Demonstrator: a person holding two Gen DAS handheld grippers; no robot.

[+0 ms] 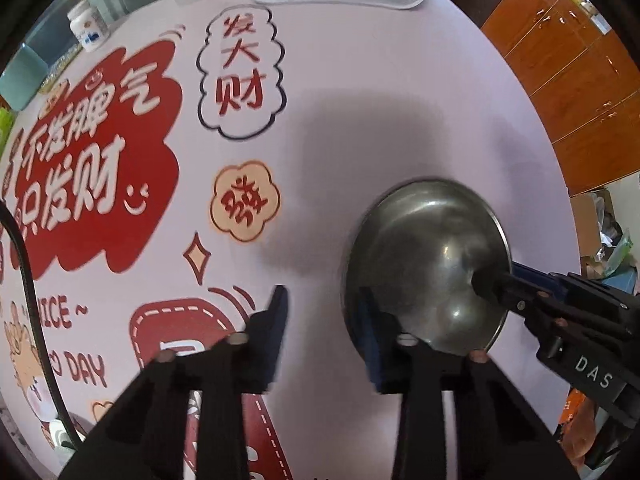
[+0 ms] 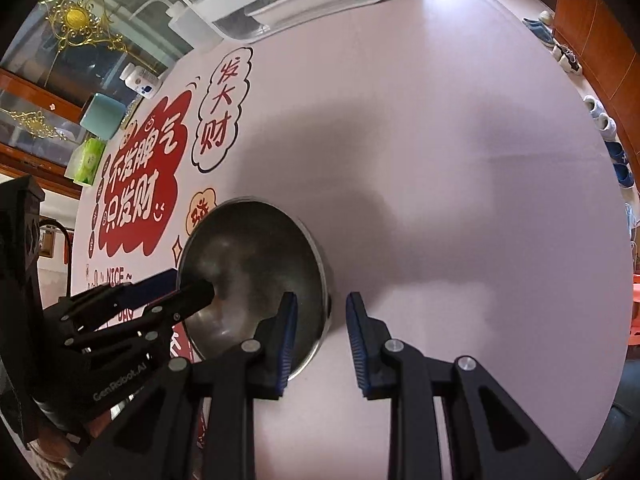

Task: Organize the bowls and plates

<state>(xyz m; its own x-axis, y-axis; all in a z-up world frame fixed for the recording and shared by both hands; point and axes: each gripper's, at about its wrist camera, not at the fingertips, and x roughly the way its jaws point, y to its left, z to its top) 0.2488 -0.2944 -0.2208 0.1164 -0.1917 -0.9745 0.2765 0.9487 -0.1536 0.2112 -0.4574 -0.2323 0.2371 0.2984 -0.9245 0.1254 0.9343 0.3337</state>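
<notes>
Stainless-steel bowl [image 1: 428, 264] sits upright on printed tablecloth [image 1: 360, 100]. Left gripper [image 1: 324, 320] and right gripper [image 2: 322, 312] each straddle opposite rims, jaws narrowed, pinch unclear. Likely light, rigid, slick; grip thin rim squarely.

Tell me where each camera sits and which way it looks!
Left wrist: sits on the left gripper and looks steeply down at the table. Its own two fingers straddle the bowl's rim, and the right gripper pokes in from the right.
Right wrist: sits on the right gripper and also looks steeply down. Its fingers straddle the bowl's rim, and the left gripper pokes in from the left.
Shared: the bowl, the table, the white tray at the far edge, and each other's gripper.
</notes>
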